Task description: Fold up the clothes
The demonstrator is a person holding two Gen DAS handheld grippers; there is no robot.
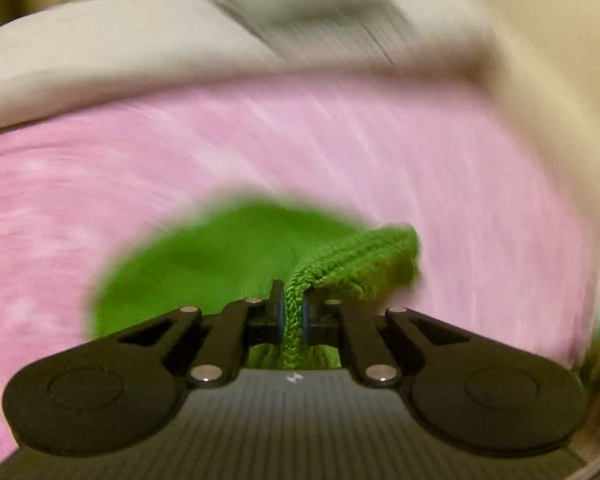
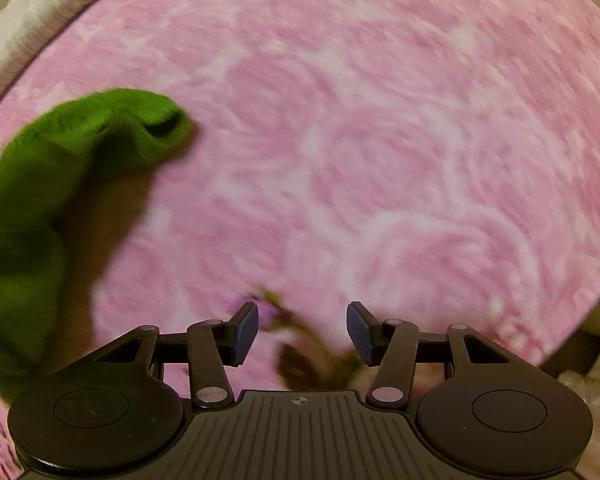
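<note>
So the left gripper (image 1: 293, 316) is pinched tight on the ribbed cuff of a green knit sock (image 1: 236, 256), you can see the knit squeezed right between the two pads. The rest of the sock trails out ahead of the fingers and a bit to their left, over a pink rose-patterned blanket (image 1: 460, 184). That view is super motion-blurred, so beyond the blanket I can only make out some whitish bedding (image 1: 100, 52), can't tell what exactly

The right wrist view gives you what the left one doesn't: the sock (image 2: 40, 184) seen from the side, hanging off to the far left of the right gripper (image 2: 302, 334), its open end up and casting a shadow on the blanket (image 2: 380, 120). The right gripper's jaws are spread wide with nothing in them. Between its blue pads (image 2: 247, 330) there's a blurry dark leafy print on the blanket (image 2: 312, 356)
</note>
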